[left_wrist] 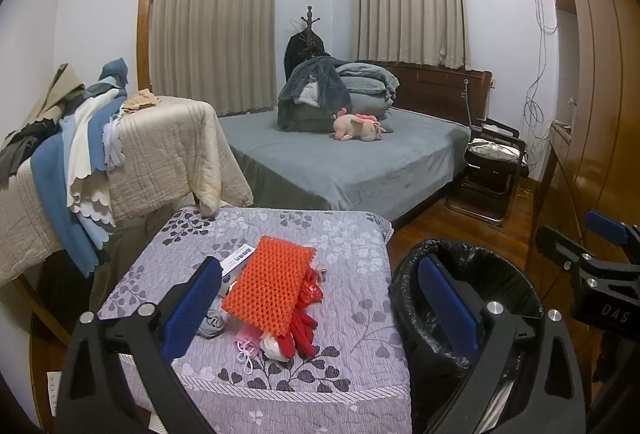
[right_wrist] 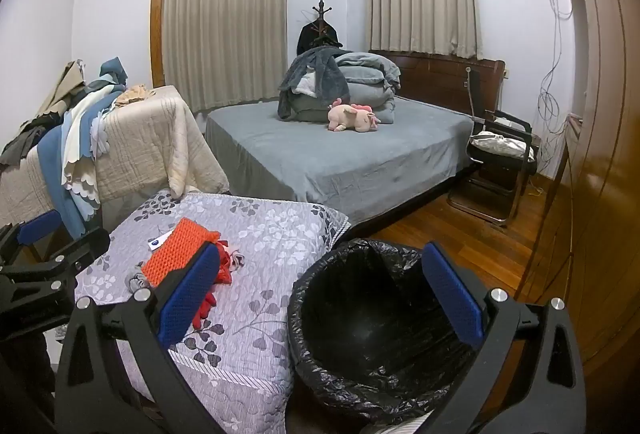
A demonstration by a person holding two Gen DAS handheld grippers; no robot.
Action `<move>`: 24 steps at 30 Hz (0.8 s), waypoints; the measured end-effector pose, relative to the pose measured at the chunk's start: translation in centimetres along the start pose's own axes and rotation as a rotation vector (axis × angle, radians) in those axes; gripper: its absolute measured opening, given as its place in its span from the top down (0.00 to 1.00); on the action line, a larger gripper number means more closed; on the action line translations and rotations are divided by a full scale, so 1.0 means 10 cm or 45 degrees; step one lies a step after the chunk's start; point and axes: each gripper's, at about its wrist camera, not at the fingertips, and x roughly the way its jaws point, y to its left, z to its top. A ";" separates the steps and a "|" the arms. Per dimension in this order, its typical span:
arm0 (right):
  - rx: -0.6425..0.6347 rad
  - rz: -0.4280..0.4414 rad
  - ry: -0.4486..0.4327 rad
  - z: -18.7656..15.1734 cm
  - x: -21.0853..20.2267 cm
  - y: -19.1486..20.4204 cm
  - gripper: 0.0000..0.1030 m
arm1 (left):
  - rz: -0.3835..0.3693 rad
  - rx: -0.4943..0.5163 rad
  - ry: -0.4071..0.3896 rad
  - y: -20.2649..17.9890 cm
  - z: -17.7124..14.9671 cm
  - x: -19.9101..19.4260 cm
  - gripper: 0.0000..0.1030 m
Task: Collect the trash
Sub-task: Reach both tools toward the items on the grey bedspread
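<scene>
A pile of trash lies on a floral quilted surface (left_wrist: 340, 266): an orange foam net (left_wrist: 270, 284) on top, a small white and blue box (left_wrist: 236, 262), red plastic scraps (left_wrist: 302, 328), a grey wad (left_wrist: 212, 324) and white-pink bits (left_wrist: 250, 348). A bin lined with a black bag (right_wrist: 372, 322) stands to the right of the quilt. My left gripper (left_wrist: 320, 310) is open, above the near edge of the quilt, its left finger beside the pile. My right gripper (right_wrist: 320, 298) is open and empty, spanning the quilt's edge and the bin's mouth. The orange net (right_wrist: 176, 252) also shows in the right wrist view.
A bed with a grey cover (right_wrist: 340, 158) holds folded bedding and a pink plush toy (right_wrist: 354, 118). A cloth-draped piece of furniture with piled fabrics (left_wrist: 120, 154) stands to the left. A black chair (right_wrist: 500, 162), wooden floor and a wooden wardrobe (right_wrist: 600, 154) are on the right.
</scene>
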 end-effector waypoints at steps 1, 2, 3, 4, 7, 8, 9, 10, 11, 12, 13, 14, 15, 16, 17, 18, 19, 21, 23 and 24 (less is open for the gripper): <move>-0.001 0.000 0.000 0.00 0.00 0.00 0.05 | -0.001 -0.002 -0.001 0.00 0.00 0.00 0.06; -0.001 0.000 0.000 0.00 0.00 0.00 0.05 | -0.001 -0.002 -0.002 0.00 0.00 0.00 0.06; -0.001 -0.001 0.001 0.00 0.00 0.00 0.05 | -0.001 -0.002 -0.002 0.00 0.00 0.00 0.06; -0.001 0.000 0.001 0.00 0.00 0.00 0.05 | 0.000 -0.001 0.001 0.00 0.00 0.00 0.06; -0.001 0.000 -0.002 0.00 0.00 0.01 0.05 | -0.001 -0.001 0.001 0.00 0.00 0.00 0.06; -0.002 -0.001 -0.001 0.00 0.00 0.01 0.05 | -0.001 -0.002 0.001 0.00 0.00 0.00 0.06; -0.001 0.000 0.000 0.00 0.00 0.01 0.05 | -0.001 -0.002 0.001 0.00 0.00 0.00 0.06; 0.000 0.000 0.000 0.00 0.00 0.01 0.05 | -0.001 -0.002 0.001 0.00 0.00 0.00 0.06; 0.000 -0.001 0.000 0.00 0.00 0.01 0.05 | -0.001 -0.002 0.001 0.00 0.00 0.00 0.06; -0.001 -0.001 0.000 0.00 0.00 0.02 0.05 | -0.001 -0.002 0.001 0.00 0.00 0.00 0.06; -0.001 -0.001 0.000 0.00 0.00 0.02 0.05 | -0.001 -0.003 0.001 0.00 0.00 0.00 0.06; -0.002 -0.001 0.000 0.00 0.01 0.02 0.05 | -0.001 -0.003 0.001 0.00 0.00 0.00 0.06; -0.002 -0.001 0.001 0.00 0.01 0.02 0.05 | -0.001 -0.003 0.002 0.00 0.00 0.00 0.06; -0.001 -0.001 0.002 0.00 0.01 0.02 0.05 | -0.002 -0.003 0.003 0.00 0.00 0.00 0.06; -0.001 0.000 0.003 0.00 0.01 0.02 0.05 | -0.002 -0.004 0.002 0.00 0.00 0.00 0.06; -0.002 -0.001 0.001 0.00 0.01 0.02 0.05 | -0.002 -0.004 0.003 0.00 0.00 0.00 0.06; -0.003 -0.001 0.001 0.00 0.01 0.03 0.05 | -0.001 -0.003 0.002 0.00 0.00 0.00 0.06; -0.003 -0.001 0.001 0.00 0.02 0.03 0.05 | -0.002 -0.005 0.002 0.00 0.00 0.00 0.06; -0.002 -0.001 0.003 0.00 0.02 0.03 0.05 | -0.003 -0.005 0.004 0.00 0.00 0.00 0.06; -0.002 -0.001 0.002 0.00 0.02 0.03 0.05 | -0.002 -0.004 0.004 0.00 0.00 0.00 0.06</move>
